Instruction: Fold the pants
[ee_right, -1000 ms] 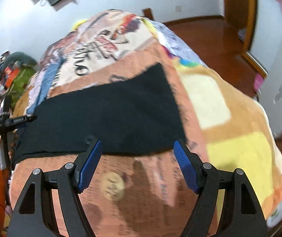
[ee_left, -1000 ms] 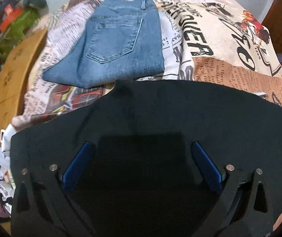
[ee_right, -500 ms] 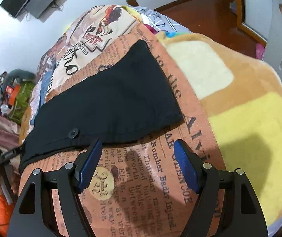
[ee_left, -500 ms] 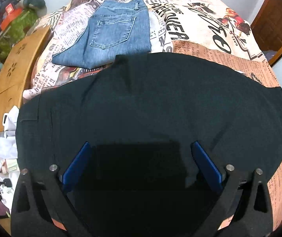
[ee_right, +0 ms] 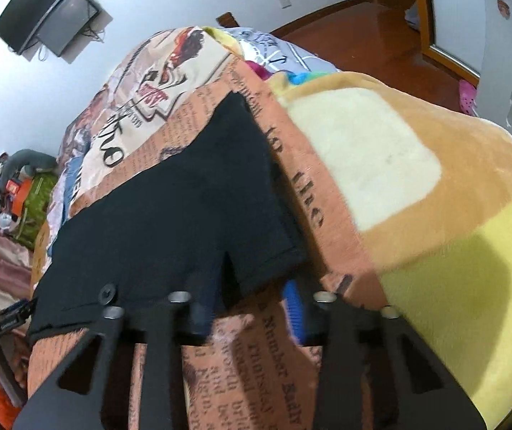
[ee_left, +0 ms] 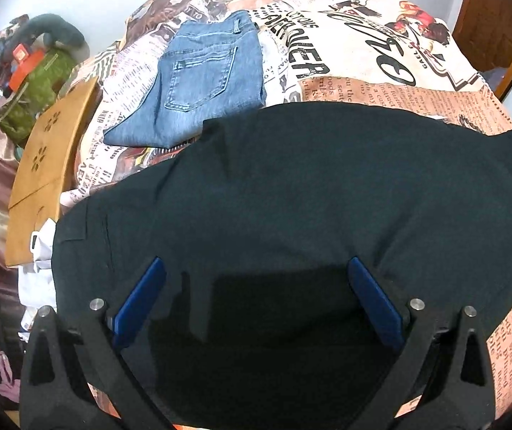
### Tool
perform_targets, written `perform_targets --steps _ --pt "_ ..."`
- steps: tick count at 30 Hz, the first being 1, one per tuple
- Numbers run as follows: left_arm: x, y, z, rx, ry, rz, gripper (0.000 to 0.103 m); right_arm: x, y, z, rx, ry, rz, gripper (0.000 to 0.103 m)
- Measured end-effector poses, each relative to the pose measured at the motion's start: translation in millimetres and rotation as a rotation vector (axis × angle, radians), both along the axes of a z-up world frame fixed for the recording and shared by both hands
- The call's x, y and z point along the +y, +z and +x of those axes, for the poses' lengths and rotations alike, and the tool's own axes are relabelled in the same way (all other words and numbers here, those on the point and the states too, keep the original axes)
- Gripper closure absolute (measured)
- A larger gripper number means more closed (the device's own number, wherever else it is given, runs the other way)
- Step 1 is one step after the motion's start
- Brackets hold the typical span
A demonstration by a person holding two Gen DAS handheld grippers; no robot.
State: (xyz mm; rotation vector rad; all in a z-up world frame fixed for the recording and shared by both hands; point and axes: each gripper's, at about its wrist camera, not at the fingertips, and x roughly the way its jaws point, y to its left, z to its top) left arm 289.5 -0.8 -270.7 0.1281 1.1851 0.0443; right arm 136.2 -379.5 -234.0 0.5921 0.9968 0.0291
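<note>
Your black pants point(ee_left: 327, 193) lie spread flat across the newspaper-print bedspread point(ee_left: 381, 57), just in front of a folded pair of blue jeans point(ee_left: 202, 82). Your left gripper point(ee_left: 256, 294) hangs over the near part of the pants with its jaws wide apart and gripping nothing. Your right gripper point(ee_right: 252, 308) is at the near edge of the pants point(ee_right: 184, 222), its jaws closing with the fabric's edge between them, though you cannot tell yet whether the pads press on the cloth.
</note>
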Motion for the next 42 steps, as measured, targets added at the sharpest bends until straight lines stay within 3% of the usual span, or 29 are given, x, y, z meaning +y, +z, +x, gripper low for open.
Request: perform_targets --steps 4,10,14,18,35,42 --pt "-3.6 4.5 2.0 0.008 -0.012 -0.029 0.0 -2.5 5.0 1.2 -0.04 -0.008 -0.005 0.087" --pt "-24.8 31.3 6.0 -0.03 -0.063 -0.16 0.0 -3.0 25.4 -0.8 -0.118 -0.011 -0.04 0.091" --pt "-52.6 30.8 8.6 -0.027 -0.139 -0.146 0.0 -0.7 38.4 -0.5 -0.155 0.004 -0.066 0.092" --pt "-73.1 4.6 6.8 0.056 -0.197 -0.133 0.0 1.5 47.9 0.7 -0.172 0.001 -0.069 0.092" --pt "-58.2 6.6 -8.3 0.035 -0.176 -0.199 0.0 64.5 133.9 25.0 -0.366 0.123 -0.152 0.092" --pt "-27.8 30.5 -17.9 -0.066 -0.099 -0.21 0.0 113.4 155.7 40.0 -0.419 0.237 -0.156 0.092"
